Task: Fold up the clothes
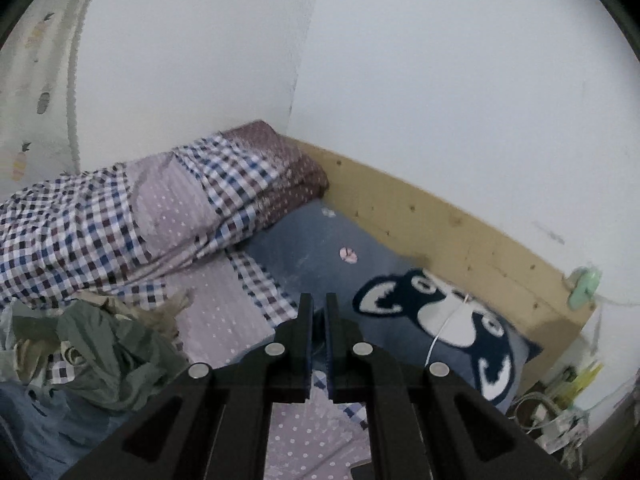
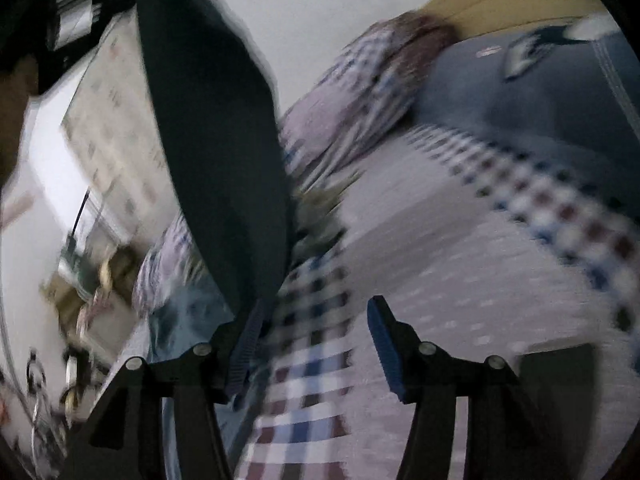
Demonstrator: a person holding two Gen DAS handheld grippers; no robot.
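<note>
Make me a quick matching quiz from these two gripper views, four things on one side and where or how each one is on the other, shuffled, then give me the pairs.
Things:
1. left gripper
2. right gripper
3. crumpled green garment
4. blue cartoon pillow

States or places:
A. lies against the wooden headboard
B. fingers nearly closed, nothing visible between them
C. heaped at the left on the bed
D. fingers spread wide above the checked bedsheet

Pairs: 1-B, 2-D, 3-C, 4-A
</note>
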